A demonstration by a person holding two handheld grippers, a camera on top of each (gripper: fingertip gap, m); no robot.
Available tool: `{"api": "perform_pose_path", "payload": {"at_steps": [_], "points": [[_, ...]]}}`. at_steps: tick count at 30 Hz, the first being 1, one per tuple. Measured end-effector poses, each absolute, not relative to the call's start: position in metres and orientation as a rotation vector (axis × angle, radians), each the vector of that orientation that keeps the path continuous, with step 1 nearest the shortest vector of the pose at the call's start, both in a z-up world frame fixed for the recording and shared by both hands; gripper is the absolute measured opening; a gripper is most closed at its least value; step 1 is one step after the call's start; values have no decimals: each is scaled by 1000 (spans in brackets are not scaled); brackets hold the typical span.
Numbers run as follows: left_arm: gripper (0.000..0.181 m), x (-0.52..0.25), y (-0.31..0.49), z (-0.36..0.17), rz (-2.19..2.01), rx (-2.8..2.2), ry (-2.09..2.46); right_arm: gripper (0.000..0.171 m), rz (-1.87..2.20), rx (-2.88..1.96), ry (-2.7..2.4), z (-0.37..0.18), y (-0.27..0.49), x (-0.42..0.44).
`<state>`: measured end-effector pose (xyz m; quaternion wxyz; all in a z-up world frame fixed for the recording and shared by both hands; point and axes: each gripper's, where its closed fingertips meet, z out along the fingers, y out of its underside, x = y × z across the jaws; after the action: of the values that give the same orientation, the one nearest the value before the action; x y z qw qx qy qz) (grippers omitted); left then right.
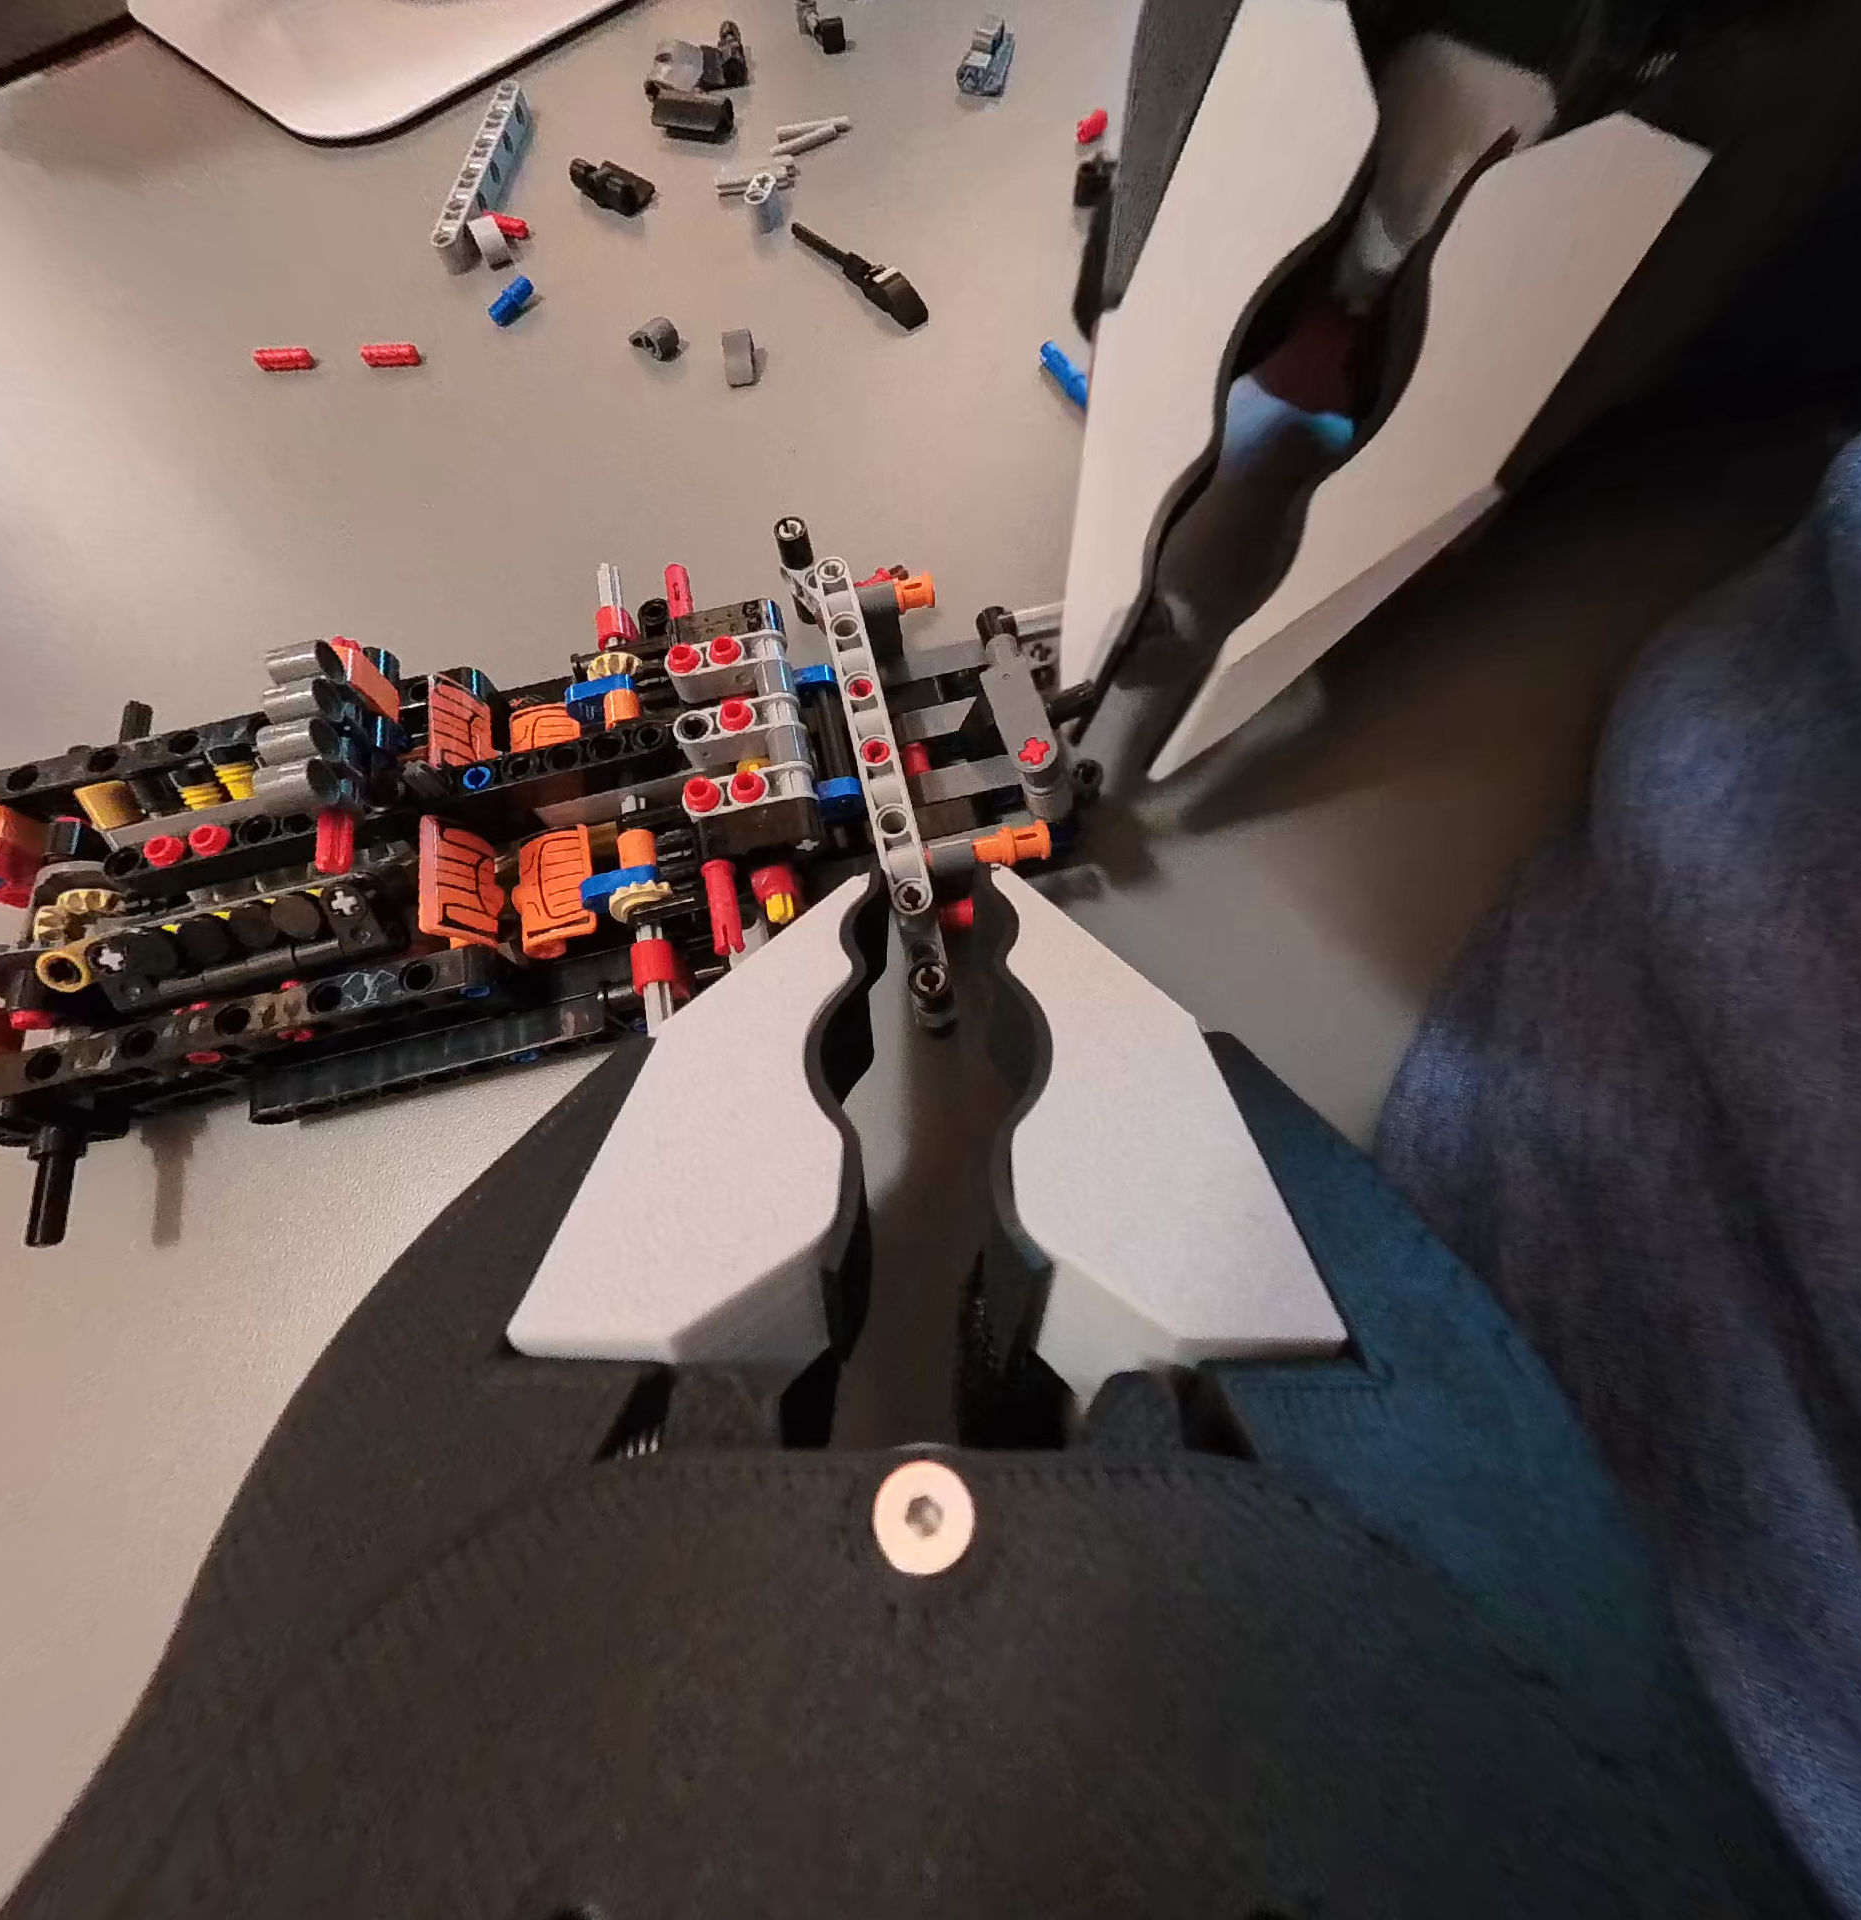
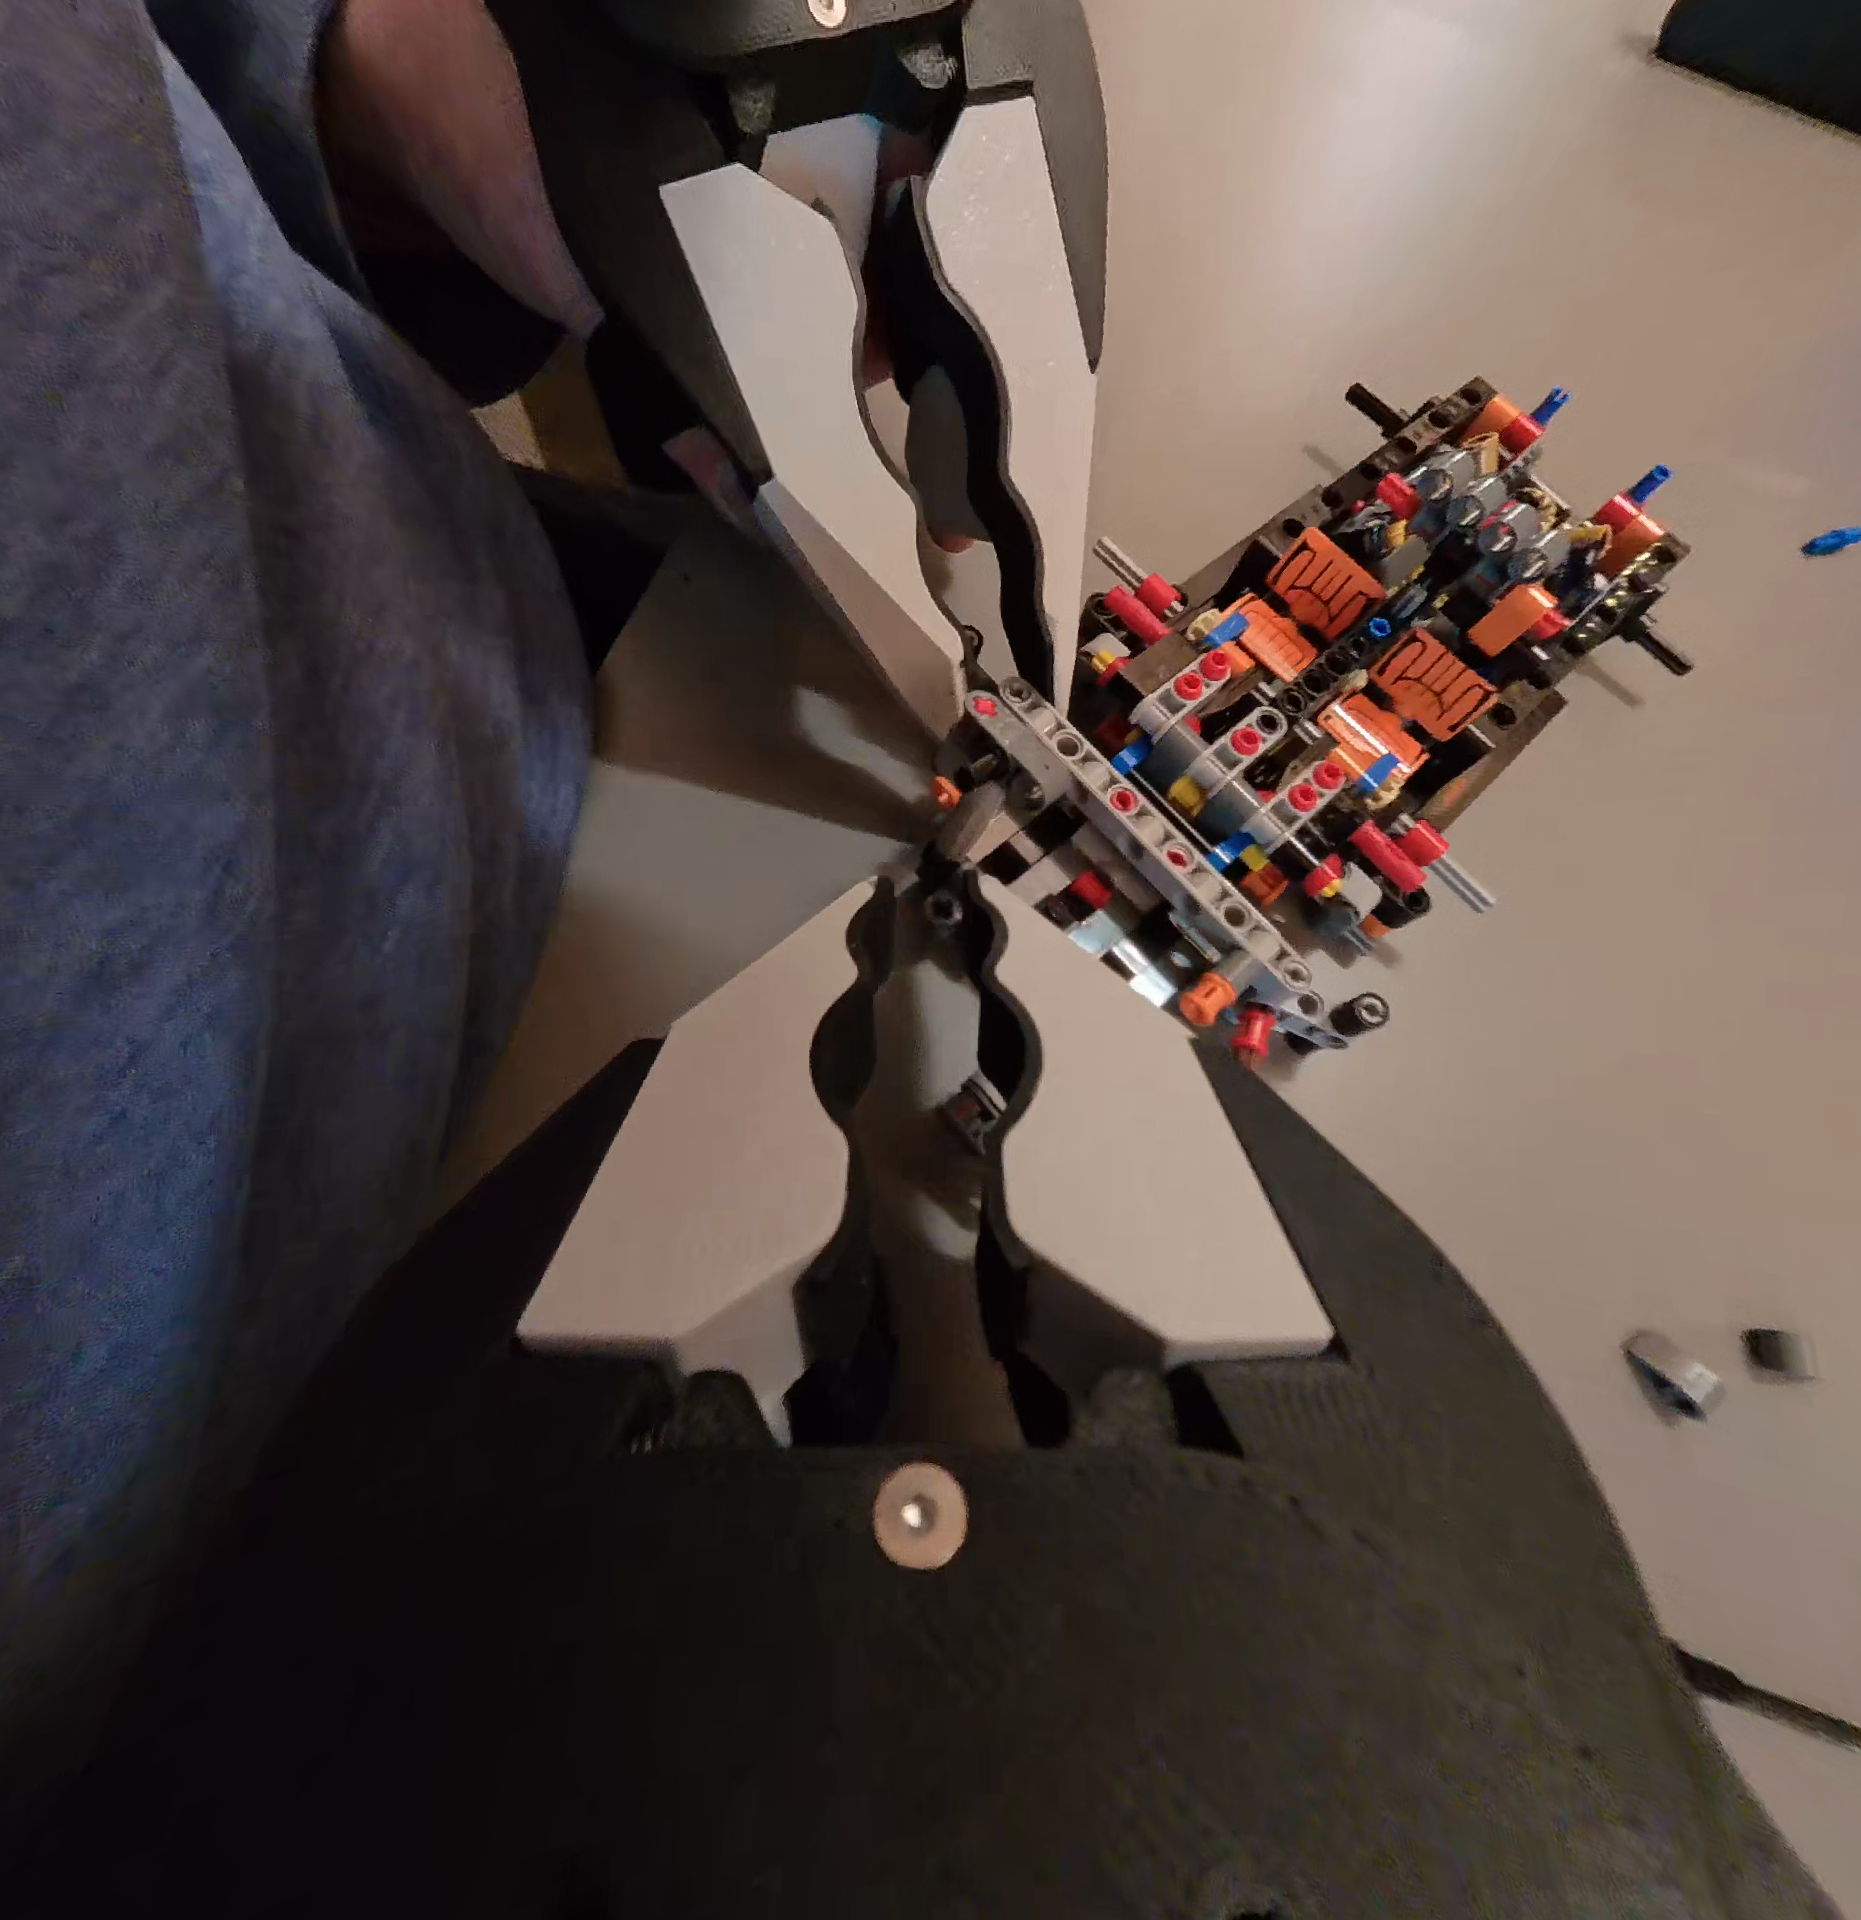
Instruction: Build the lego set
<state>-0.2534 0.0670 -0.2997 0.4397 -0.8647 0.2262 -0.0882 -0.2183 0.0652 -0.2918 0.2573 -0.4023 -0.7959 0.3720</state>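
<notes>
The half-built lego model (image 1: pixel 469 831) lies on the tabletop (image 1: pixel 282 499), stiff but snap-jointed and best gripped by its frame beams, its near end pinched between the clenched left hand-held gripper (image 1: pixel 931 904) and the clenched right hand-held gripper (image 2: pixel 936 894).

Lego model (image 1: pixel 510 831): left end cut off by the frame edge. White mat (image 1: pixel 386 62): cropped at top. Two small loose pieces (image 2: pixel 1715 1371) (right wrist view): blurred, kind indeterminate.
</notes>
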Motion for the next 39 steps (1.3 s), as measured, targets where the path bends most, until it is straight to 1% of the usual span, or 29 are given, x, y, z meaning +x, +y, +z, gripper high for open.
{"api": "perform_pose_path", "payload": {"at_steps": [2, 4, 7, 11, 13, 15, 19, 24, 25, 27, 30, 33, 37, 39], "points": [[14, -253, 67, -300, -220, -2148, 560, 14, 1002, -1088, -2128, -283, 70, -221], [14, -253, 67, -300, -217, -2149, 560, 22, 1030, -1073, -2088, -268, 69, -228], [14, -252, 68, -300, -220, -2151, 560, 27, 917, -972, -2157, -267, 64, -238], [14, -252, 68, -301, -206, -2158, 572, 25, 825, -917, -2294, -281, 59, -239], [14, -252, 68, -302, -195, -2156, 579, 16, 789, -884, -2312, -278, 60, -236], [14, -252, 68, -302, -204, -2158, 570, 16, 787, -861, -2327, -277, 58, -229], [14, -252, 68, -302, -202, -2161, 571, 10, 763, -861, -2363, -282, 55, -215], [14, -252, 68, -302, -200, -2157, 568, 16, 836, -990, -2479, -295, 47, -196], [14, -252, 68, -301, -200, -2156, 566, 15, 877, -1000, -2451, -290, 47, -198], [14, -252, 68, -301, -199, -2153, 565, 20, 960, -1027, -2398, -276, 46, -202], [14, -251, 68, -301, -201, -2153, 562, 18, 919, -1028, -2293, -264, 60, -219], [14, -251, 68, -300, -204, -2150, 560, 19, 842, -975, -2294, -278, 66, -230], [14, -249, 68, -301, -225, -2156, 557, 9, 816, -906, -2308, -296, 62, -235], [14, -250, 68, -302, -223, -2166, 560, 12, 843, -900, -2305, -298, 59, -234]]}}
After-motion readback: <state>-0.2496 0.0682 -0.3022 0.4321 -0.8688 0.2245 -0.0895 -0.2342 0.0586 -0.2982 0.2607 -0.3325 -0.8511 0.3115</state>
